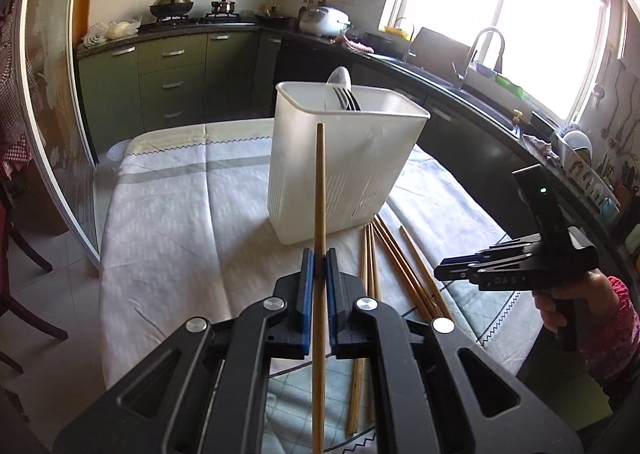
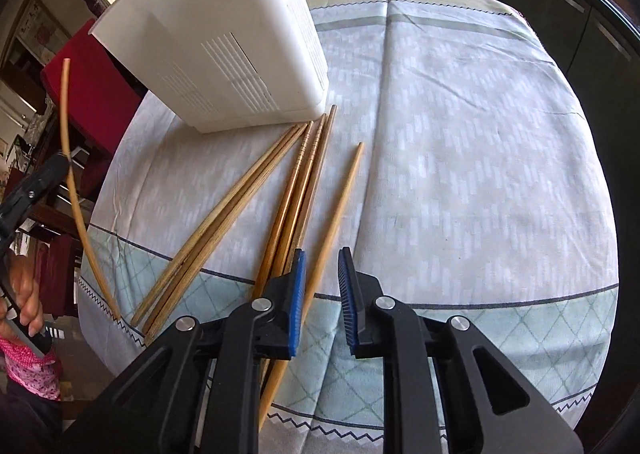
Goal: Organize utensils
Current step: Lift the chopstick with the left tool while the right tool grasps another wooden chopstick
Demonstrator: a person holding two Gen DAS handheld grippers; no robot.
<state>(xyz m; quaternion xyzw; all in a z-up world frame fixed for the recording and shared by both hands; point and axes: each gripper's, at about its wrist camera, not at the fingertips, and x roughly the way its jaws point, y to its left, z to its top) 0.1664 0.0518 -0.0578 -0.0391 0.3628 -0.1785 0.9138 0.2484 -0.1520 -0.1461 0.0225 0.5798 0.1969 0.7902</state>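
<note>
Left gripper (image 1: 319,268) clamped on 1 chopstick (image 1: 319,190), raised before bin (image 1: 340,170). Right gripper (image 2: 322,286) parted, pads clear of lone chopstick (image 2: 336,210) between them; other chopsticks (image 2: 256,206) fan from bin base.

1. Daylight floods in from the window (image 1: 500,26) on my right; its panes are blown out white.
2. Both my views bend strongly at the edges, with dark corners.
3. The tablecloth (image 2: 460,134) shows slight motion blur.
</note>
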